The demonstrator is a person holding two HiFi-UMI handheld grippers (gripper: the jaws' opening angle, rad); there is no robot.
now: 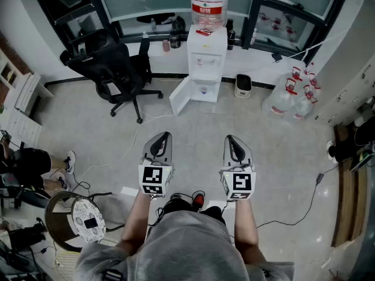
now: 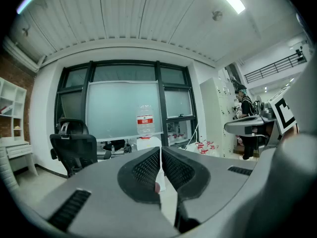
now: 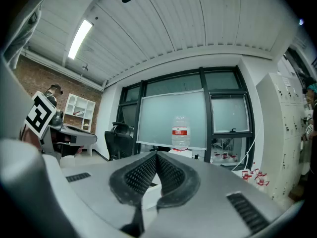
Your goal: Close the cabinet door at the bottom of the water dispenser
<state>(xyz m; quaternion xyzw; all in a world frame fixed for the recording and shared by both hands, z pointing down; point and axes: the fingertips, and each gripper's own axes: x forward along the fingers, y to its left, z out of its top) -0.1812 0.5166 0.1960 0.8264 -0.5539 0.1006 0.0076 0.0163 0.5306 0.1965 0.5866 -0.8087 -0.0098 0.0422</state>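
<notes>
The task had not really begun. The door [image 1: 180,95] at the bottom of the dispenser [image 1: 206,57] stood wide open, well ahead of both jaws, swung out to the left side of the dispenser. The left gripper [image 1: 164,136] and the right gripper [image 1: 229,138] had their jaws closed on nothing. Everything was left to do: approach the door and push it shut.
</notes>
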